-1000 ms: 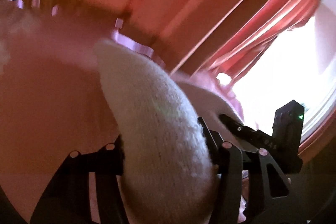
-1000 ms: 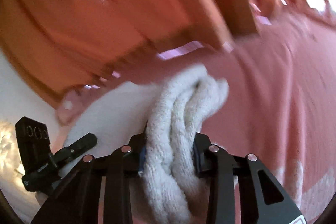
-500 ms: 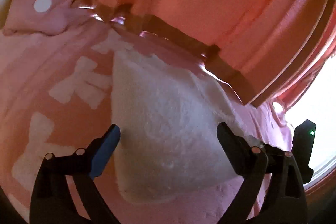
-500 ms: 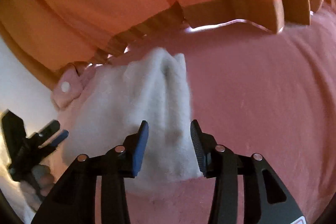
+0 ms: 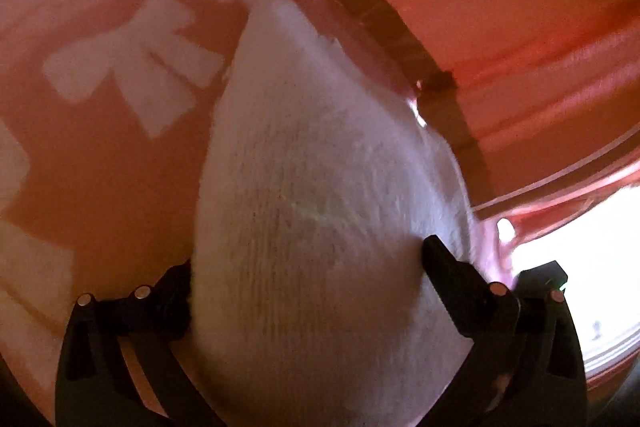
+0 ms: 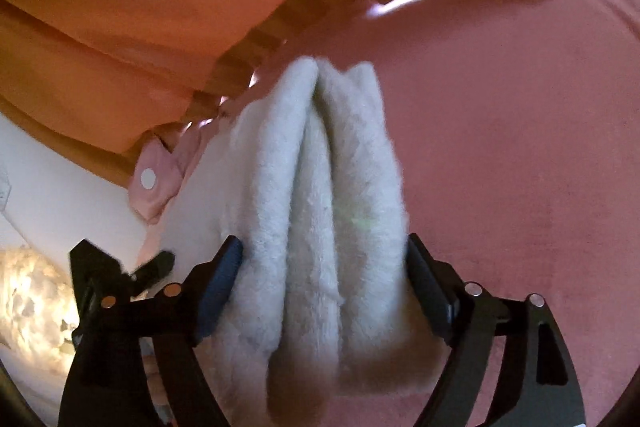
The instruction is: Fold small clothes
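- Left wrist view: left gripper (image 5: 308, 271), jaws opening, straddles a white knitted garment (image 5: 320, 187) lying on a pink bedspread (image 5: 100, 167) with white lettering.
- Right wrist view: right gripper (image 6: 324, 267), jaws opening, flanks the garment's bunched folds; plain bedspread lies clear to the right.

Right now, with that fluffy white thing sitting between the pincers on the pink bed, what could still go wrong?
1. Both jaws are opening, but the white knitted garment sits between the right hand-held gripper fingers; fuzz might snag as it withdraws, undoing the bunched folds.
2. The left hand-held gripper straddles the same cloth and could drag it across the pink bedspread.
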Motion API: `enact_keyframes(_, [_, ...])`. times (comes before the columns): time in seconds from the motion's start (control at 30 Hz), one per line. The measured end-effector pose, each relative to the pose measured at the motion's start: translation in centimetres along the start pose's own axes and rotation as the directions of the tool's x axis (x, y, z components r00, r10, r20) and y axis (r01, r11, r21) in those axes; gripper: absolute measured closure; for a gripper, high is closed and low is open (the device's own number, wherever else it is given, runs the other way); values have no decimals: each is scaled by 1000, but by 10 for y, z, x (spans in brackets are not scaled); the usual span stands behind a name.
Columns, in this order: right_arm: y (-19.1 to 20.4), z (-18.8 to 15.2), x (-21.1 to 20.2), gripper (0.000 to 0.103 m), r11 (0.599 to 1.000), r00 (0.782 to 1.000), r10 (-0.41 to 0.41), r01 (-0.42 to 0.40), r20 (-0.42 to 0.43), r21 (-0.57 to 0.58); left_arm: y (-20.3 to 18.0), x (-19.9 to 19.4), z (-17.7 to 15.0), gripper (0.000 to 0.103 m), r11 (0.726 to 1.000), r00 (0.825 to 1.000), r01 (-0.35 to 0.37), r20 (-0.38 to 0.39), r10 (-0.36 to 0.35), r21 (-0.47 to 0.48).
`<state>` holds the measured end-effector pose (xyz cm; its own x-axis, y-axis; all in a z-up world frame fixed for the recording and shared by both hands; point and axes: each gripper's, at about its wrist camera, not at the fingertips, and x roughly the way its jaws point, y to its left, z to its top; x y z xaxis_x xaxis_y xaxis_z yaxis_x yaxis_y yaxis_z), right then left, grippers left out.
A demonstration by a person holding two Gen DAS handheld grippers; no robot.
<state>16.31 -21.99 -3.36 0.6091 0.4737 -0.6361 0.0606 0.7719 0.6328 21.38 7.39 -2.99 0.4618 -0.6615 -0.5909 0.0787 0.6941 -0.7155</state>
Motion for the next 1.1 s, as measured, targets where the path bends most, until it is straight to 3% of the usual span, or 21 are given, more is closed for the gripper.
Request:
enact_keyframes(0.1, [19,2,-2,64,991,998,-36,41,44,-124,-20,-6,-3,31,993,998,-21,65,14,114])
enact_keyframes(0.17, [42,2,-21,75,980,994,-12,34,112,-197,-44,-14,-7,42,969,991,-57,128,27,242])
enact_keyframes(0.27, [72,-1,-62,94,958,970,47,23,236,-286,-71,-29,-12,46,931,979,-63,205,-13,360])
enact_keyframes(0.33, [74,-2,-68,94,951,966,36,45,255,-305,-84,-32,-15,46,906,972,-64,231,-38,419])
enact_keyframes(0.4, [54,1,-47,91,959,980,-75,122,186,-255,-85,-18,-18,43,884,975,-134,220,36,447])
enact_keyframes(0.47, [27,4,-29,86,963,971,-199,219,128,-160,-73,-1,-18,39,875,969,-229,191,160,428])
enact_keyframes(0.53, [16,9,-32,71,979,979,-166,178,118,-102,-52,2,-10,31,917,971,-226,148,186,329])
enact_keyframes(0.6, [13,14,-41,39,990,977,-122,132,174,-50,-43,-4,-2,26,947,979,-187,127,159,262])
enact_keyframes(0.67, [14,17,-43,28,995,975,-79,89,206,-38,-43,-7,-2,18,947,976,-201,134,172,252])
enact_keyframes(0.8, [20,12,-47,29,995,978,-76,88,194,-50,-48,-4,-5,17,938,972,-225,131,196,264])
enact_keyframes(0.97, [48,5,-54,31,973,970,-93,136,224,-187,-55,-18,-8,16,938,965,-234,175,193,256])
enact_keyframes(1.03, [58,1,-55,40,948,952,-146,212,268,-238,-56,-28,-11,15,933,953,-265,215,214,243])
enact_keyframes(1.07, [62,-1,-60,53,941,939,-147,229,311,-248,-55,-32,-12,15,931,948,-273,232,218,242])
enact_keyframes(1.1, [70,-4,-71,53,935,920,-124,234,372,-268,-56,-38,-14,15,928,941,-284,256,221,244])
